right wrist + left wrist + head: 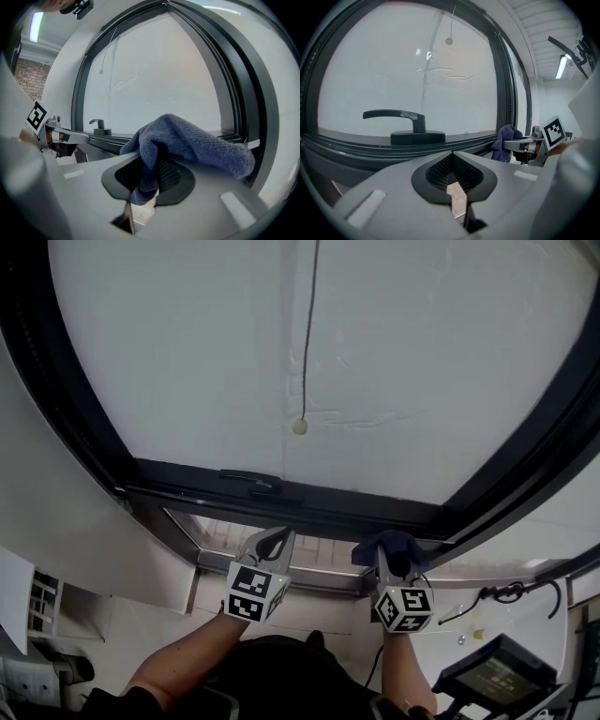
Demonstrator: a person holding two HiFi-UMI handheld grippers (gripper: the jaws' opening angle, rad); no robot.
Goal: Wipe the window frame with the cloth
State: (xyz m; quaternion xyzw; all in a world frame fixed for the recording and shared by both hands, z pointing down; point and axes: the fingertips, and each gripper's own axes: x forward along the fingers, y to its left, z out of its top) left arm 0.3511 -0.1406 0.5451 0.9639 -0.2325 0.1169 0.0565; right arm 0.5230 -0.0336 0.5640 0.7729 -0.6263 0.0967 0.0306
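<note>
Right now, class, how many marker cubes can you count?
2: one marker cube on the left gripper, the other on the right gripper holding the cloth. None seems hidden.

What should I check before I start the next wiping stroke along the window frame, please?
1. Cloth held by the right gripper: ok, the jaws are closed on a fold of it.
2. Bulk of the cloth ahead of the jaws, toward the glass: ok.
3. Cloth in contact with the window frame: cannot tell; the head view shows it at the lower rail, but contact is not clear.
4. Left gripper empty and apart from the cloth: ok, jaws together with nothing between them.
5. Lower rail free to the left: not ok, the window handle sits on it, so a leftward stroke would likely meet it.
</note>
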